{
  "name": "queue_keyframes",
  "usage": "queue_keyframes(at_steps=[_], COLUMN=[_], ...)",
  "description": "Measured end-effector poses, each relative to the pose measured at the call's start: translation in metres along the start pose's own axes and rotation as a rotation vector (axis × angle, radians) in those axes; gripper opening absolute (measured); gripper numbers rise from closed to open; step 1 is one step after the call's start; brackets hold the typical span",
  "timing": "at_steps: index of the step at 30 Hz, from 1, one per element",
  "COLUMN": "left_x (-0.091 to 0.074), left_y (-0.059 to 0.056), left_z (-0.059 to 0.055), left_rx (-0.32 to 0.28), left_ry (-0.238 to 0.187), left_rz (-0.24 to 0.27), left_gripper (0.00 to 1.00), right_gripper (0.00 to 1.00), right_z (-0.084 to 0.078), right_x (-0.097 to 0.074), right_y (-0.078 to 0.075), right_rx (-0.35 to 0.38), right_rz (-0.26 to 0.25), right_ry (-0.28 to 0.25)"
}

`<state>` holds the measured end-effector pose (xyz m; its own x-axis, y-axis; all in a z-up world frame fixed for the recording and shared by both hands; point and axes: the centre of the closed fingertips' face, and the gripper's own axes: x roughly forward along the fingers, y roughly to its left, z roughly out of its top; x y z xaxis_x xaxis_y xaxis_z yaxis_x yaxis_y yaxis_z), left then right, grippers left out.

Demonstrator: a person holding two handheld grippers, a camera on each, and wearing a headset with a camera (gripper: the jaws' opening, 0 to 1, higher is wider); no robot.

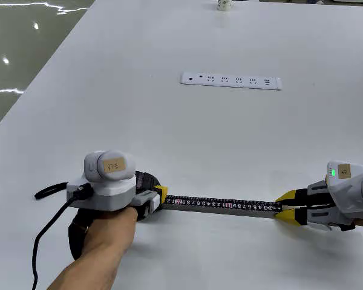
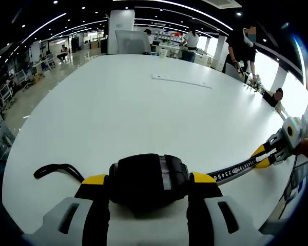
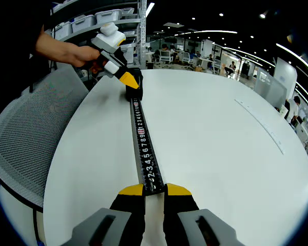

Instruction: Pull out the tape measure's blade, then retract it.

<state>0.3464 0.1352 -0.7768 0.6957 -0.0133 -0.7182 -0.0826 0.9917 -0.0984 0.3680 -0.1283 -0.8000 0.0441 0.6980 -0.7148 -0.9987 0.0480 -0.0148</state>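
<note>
The black tape measure case (image 1: pixel 146 183) rests on the white table (image 1: pixel 169 133), with my left gripper (image 1: pixel 156 198) shut on it. In the left gripper view the case (image 2: pixel 149 169) sits between the yellow-tipped fingers (image 2: pixel 95 180). Its black numbered blade (image 1: pixel 224 205) lies drawn out flat to the right. My right gripper (image 1: pixel 287 207) is shut on the blade's end. In the right gripper view the blade (image 3: pixel 142 143) runs from my right gripper (image 3: pixel 149 190) away to the case (image 3: pixel 134 84) and the left gripper (image 3: pixel 118 69). A black wrist strap (image 2: pixel 55 169) trails from the case.
A white power strip (image 1: pixel 231 80) lies farther back on the table, and a small object (image 1: pixel 224 5) stands at the far edge. A black cable (image 1: pixel 45 232) hangs from the left gripper. A grey mesh chair (image 3: pixel 20 138) stands beside the table edge.
</note>
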Motion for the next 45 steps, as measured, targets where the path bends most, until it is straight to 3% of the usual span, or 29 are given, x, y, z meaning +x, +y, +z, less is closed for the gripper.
queue_keyframes(at_steps=[45], left_x=[-0.0014], left_y=[-0.0002], left_z=[0.0011], left_rx=[-0.031], left_ry=[0.018], left_rz=[-0.031], left_gripper=[0.54], right_gripper=[0.09], right_z=[0.0029], right_x=[0.0025], right_y=[0.0007], right_rx=[0.014], right_rz=[-0.004], right_ry=[0.005])
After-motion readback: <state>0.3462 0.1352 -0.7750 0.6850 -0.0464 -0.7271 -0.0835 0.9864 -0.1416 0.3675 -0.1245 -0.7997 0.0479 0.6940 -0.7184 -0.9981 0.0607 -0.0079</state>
